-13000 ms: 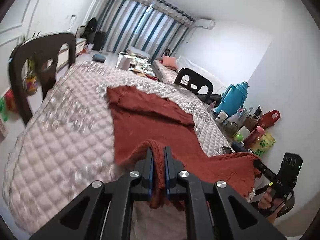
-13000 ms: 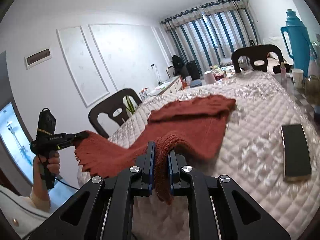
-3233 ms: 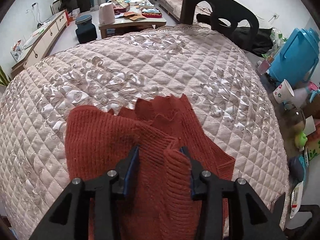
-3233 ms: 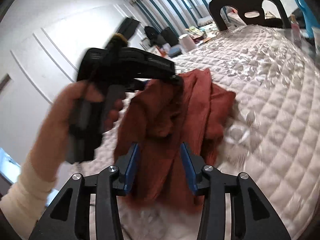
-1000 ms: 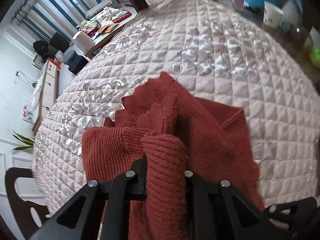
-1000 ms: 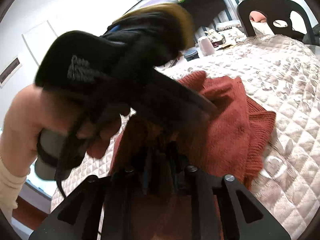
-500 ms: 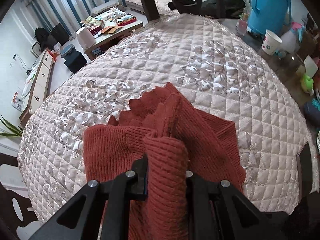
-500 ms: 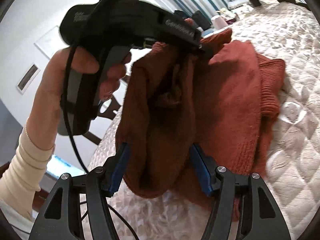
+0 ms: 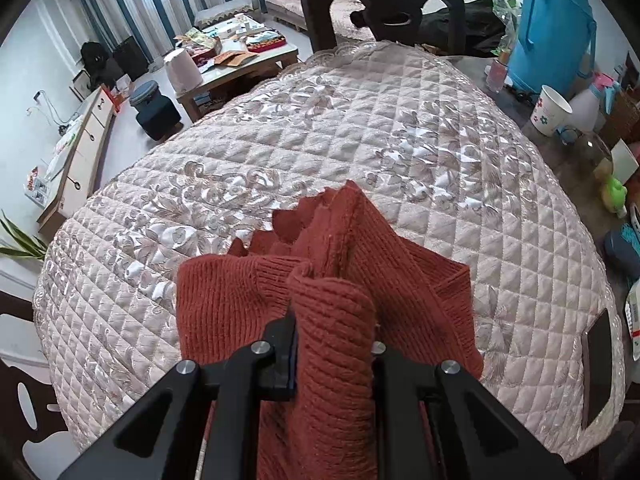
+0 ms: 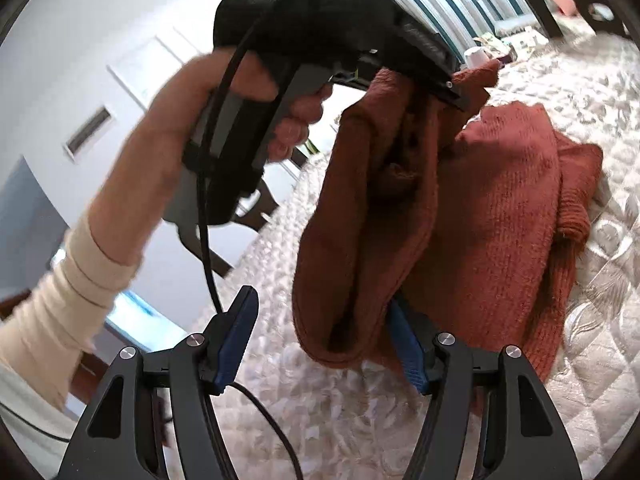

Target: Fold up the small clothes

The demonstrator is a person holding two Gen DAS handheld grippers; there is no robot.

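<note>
only in right wrist view: hand (image 10: 208,112) on left gripper (image 10: 460,96)

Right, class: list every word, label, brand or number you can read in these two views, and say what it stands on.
None can be read.
White label at the table's right edge, left wrist view: print too small.
Lettering on the left gripper's black body, right wrist view: blurred.
Paper cup: flowers only, no words.

Lived-in home living room: quilted table cover (image 9: 400,128), cluttered coffee table (image 9: 240,64) and sofa (image 9: 288,4) beyond, striped curtains (image 9: 168,4) behind.
</note>
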